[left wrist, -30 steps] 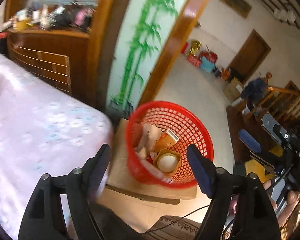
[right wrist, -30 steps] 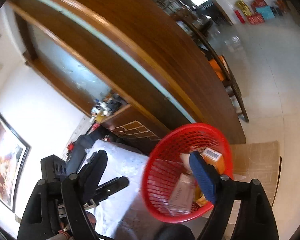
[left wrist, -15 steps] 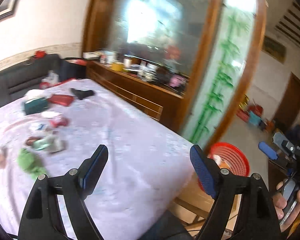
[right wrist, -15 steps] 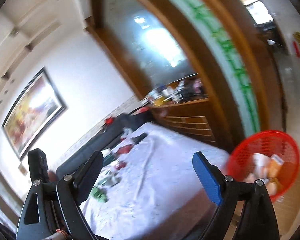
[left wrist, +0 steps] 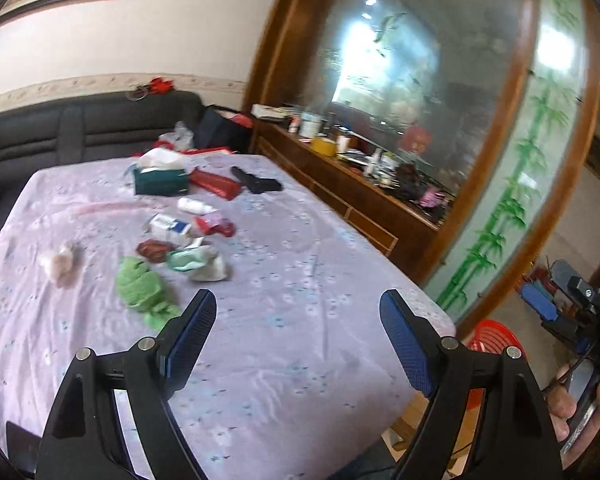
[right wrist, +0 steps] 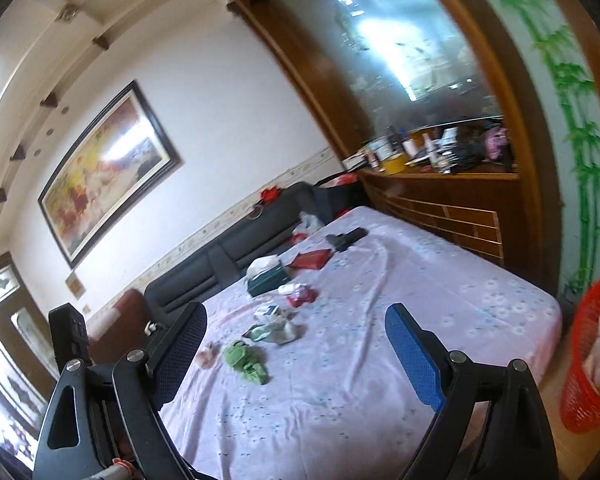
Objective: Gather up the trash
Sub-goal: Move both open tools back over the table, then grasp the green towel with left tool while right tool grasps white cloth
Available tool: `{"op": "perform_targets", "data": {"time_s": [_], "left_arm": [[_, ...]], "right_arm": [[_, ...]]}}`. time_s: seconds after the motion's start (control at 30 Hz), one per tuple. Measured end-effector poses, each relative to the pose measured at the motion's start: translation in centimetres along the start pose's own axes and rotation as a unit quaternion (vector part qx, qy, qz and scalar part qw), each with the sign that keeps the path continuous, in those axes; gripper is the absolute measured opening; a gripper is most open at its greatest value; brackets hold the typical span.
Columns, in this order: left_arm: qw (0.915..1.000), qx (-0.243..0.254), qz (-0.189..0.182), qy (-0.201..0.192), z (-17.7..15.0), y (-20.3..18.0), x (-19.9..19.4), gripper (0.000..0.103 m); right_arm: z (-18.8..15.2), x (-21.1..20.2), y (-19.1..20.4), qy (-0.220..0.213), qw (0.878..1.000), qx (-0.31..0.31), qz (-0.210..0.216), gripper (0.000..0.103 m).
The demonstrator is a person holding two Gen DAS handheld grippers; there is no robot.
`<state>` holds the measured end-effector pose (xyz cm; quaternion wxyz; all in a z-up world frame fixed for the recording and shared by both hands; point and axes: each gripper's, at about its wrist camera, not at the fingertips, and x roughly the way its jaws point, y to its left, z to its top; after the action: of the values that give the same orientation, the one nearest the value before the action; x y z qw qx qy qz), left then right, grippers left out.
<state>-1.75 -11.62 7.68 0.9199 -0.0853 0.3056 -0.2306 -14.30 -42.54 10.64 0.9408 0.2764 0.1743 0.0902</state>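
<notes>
A: Left gripper (left wrist: 296, 316): how do its jaws stand?
B: Spread wide, having just been opening, with nothing between them. It hangs above the near part of the cloth-covered table (left wrist: 320, 360).

A: And the right gripper (right wrist: 296, 332)?
B: Likewise spread and empty, its jaws also just opened further. It is held above the same table, on the side toward the basket (right wrist: 592, 360).

A: Where is the trash?
B: In a loose cluster on the far half of the cloth, well apart from both grippers: a green wad (left wrist: 140, 284) nearest, a pale green wrapper (left wrist: 196, 262) just beside it, a small carton (left wrist: 170, 228), a red wrapper (left wrist: 216, 225), a white bottle (left wrist: 194, 206) and a pale crumpled piece (left wrist: 58, 260) off to the left.

A: And the basket?
B: Red mesh, beyond the table's right corner, below the table top, with wrappers inside.
</notes>
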Motion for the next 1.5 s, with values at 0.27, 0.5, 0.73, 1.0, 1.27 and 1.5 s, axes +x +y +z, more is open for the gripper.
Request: {"op": "perform_targets", "data": {"time_s": [0.27,0.5,0.73,1.0,1.27,1.5], "left_arm": [[0.9981,-0.046,0.036,0.018,0.1,4.5,1.6,0.083],[0.9949,-0.078,0.059,0.024,0.6,7.1,2.5,0.083],[0.9833,-0.135,0.109,0.055,0.6,12.2,5.4,0.083],[0.9707,-0.172,0.119,0.118,0.3,15.8,11.9,0.082],[0.9646,-0.189,0.126,0.135,-0.6,18.7,16.5,0.082],[0.9654,-0.207,0.111,0.112,-2.0,20.5,17.2,0.049]], "right_arm": [[-0.2,6.3,1.4,0.04,0.999,-0.02,0.024,0.093],[-0.2,10.4,1.8,0.063,0.997,-0.03,0.042,0.093],[-0.4,14.7,2.0,0.094,0.993,-0.04,0.061,0.093],[-1.2,22.1,1.3,0.153,0.983,-0.03,0.094,0.093],[-3.3,32.3,0.9,0.218,0.97,0.005,0.11,0.093],[-6.8,42.3,0.8,0.306,0.947,0.039,0.087,0.094]]}}
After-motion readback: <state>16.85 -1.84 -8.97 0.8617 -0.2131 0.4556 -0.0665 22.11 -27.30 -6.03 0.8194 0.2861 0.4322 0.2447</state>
